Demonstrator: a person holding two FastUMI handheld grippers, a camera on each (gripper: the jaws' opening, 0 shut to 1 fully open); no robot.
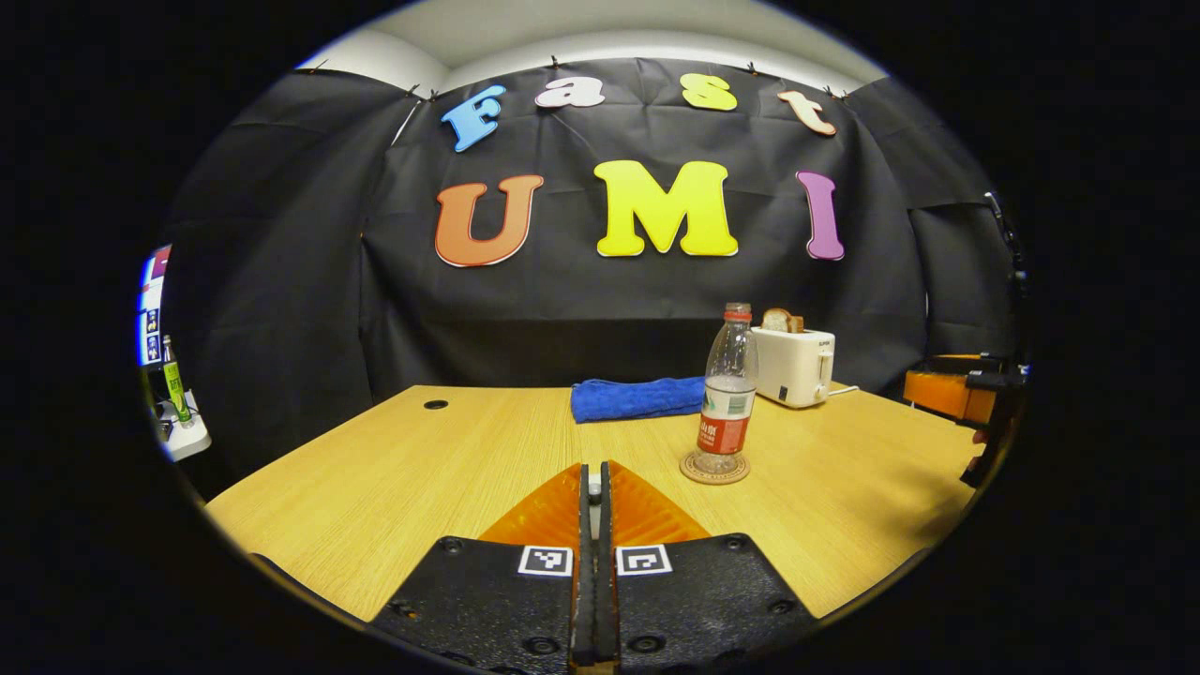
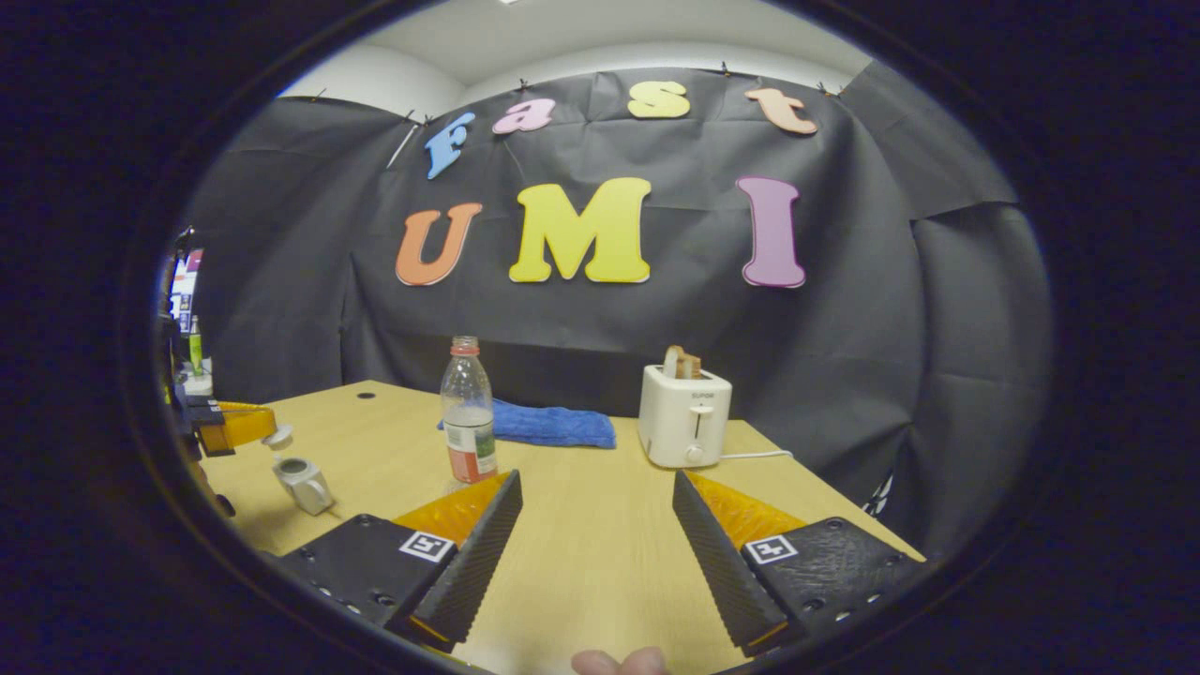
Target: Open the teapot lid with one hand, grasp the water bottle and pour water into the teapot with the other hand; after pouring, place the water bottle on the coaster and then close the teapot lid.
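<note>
The left gripper is being held clenched, and a small pale piece is being pinched between its fingertips. From the right gripper view this is being read as the lid, which is being kept in the air just above the teapot. The teapot's mouth is being left open. The pot is standing on the bench, below the held lid and slightly to one side of it. The bottle is being seen upright on the coaster, ahead and to the right of the left gripper, with its long axis vertical. The right gripper is being held released, with nothing between its fingers. The closing is being judged the left gripper's job, as it is the nearer one: the lid is to be lowered onto the pot.
</note>
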